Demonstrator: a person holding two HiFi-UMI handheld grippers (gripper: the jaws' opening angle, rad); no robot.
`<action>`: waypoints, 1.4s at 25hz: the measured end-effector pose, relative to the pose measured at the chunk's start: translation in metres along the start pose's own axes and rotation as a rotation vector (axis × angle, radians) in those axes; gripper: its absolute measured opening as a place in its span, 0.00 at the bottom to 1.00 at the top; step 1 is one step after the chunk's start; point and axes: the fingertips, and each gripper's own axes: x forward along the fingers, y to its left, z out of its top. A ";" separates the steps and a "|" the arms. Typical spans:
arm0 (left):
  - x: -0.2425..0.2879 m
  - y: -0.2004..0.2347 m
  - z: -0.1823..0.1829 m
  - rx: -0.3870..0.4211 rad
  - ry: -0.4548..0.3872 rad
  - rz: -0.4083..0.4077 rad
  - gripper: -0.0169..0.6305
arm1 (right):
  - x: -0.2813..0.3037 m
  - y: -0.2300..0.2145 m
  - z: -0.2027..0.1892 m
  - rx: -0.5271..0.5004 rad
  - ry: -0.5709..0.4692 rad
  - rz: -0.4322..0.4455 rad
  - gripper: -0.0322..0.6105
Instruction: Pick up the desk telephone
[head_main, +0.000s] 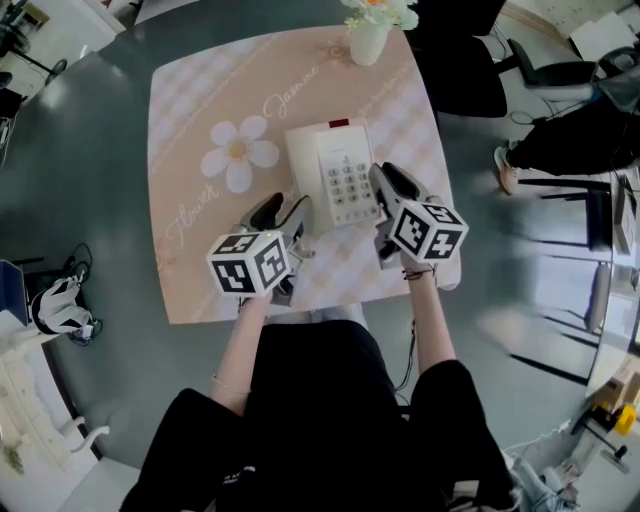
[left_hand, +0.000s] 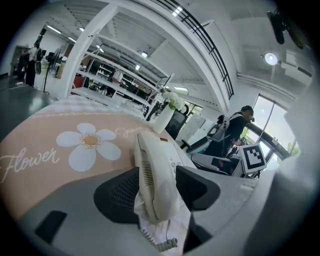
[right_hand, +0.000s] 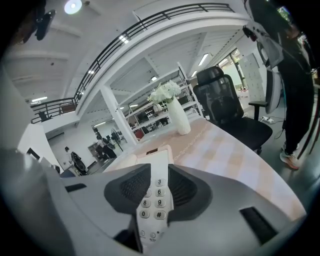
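Note:
The white desk telephone (head_main: 335, 170) lies flat on the pink flower-print tablecloth (head_main: 200, 250), handset along its left side and keypad on the right. My left gripper (head_main: 285, 215) is at its near left corner, open, with the handset (left_hand: 152, 175) between the jaws and a little room at the right pad. The coiled cord (left_hand: 160, 243) hangs below. My right gripper (head_main: 385, 192) is at the near right corner, open a little, its jaws on either side of the keypad edge (right_hand: 155, 200). Both point forward and slightly down.
A white vase with flowers (head_main: 368, 40) stands at the table's far edge, behind the phone. A black office chair (head_main: 460, 70) is past the far right corner. A person (head_main: 570, 140) sits to the right. The table's near edge is just behind my grippers.

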 end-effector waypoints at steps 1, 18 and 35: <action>0.002 0.000 -0.001 -0.009 0.004 0.005 0.36 | 0.003 -0.002 -0.002 0.009 0.018 0.008 0.19; 0.048 0.007 -0.009 -0.255 0.087 -0.058 0.57 | 0.051 -0.010 -0.013 0.099 0.240 0.173 0.44; 0.071 0.007 -0.021 -0.291 0.226 -0.119 0.57 | 0.065 -0.007 -0.031 0.176 0.445 0.293 0.44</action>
